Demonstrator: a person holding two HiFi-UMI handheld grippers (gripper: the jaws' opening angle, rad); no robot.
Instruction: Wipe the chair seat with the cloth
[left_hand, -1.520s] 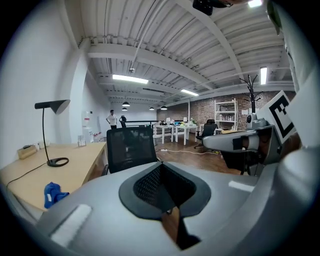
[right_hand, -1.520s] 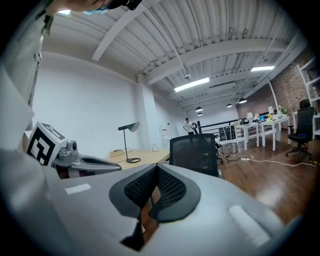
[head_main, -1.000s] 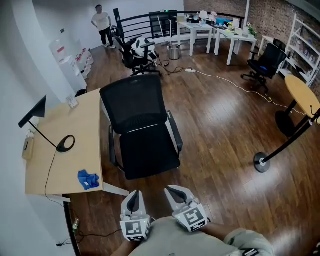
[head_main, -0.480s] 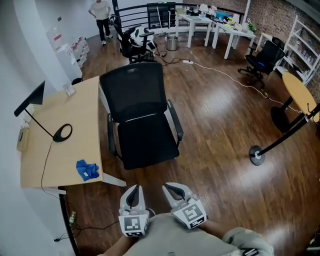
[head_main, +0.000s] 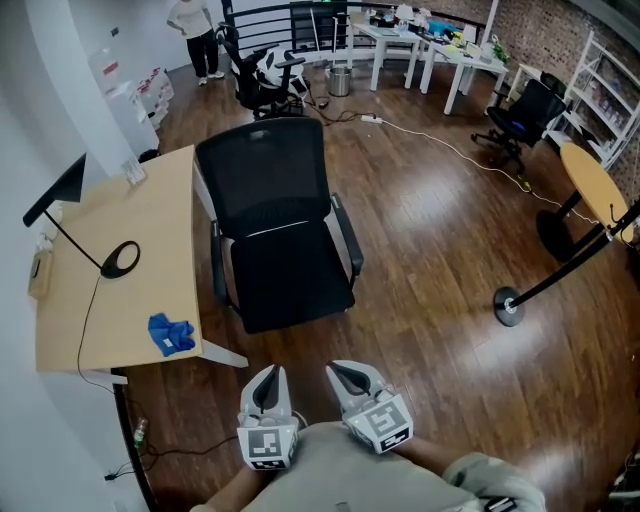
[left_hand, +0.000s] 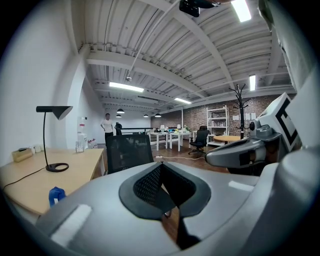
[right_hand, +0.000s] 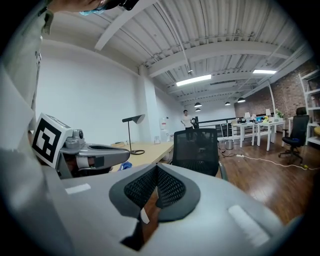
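Just short of the black chair (head_main: 285, 240), I hold my left gripper (head_main: 266, 384) and right gripper (head_main: 347, 378) low and side by side. Both have their jaws pressed together on nothing.

The blue cloth (head_main: 170, 333) lies crumpled on the desk (head_main: 110, 300) to the chair's left, near the desk corner closest to me and well apart from either tool. The seat (head_main: 290, 285) is bare and shows no mark, so this could be the cloth waiting to be fetched or laid back after the wipe.

An armrest (head_main: 216, 268) bounds the seat on each side and the backrest (head_main: 262, 180) closes its far edge. The desk edge runs close along the chair's left, with a lamp (head_main: 120, 258) beyond the cloth. Open floor (head_main: 430, 270) lies to the chair's right and front.
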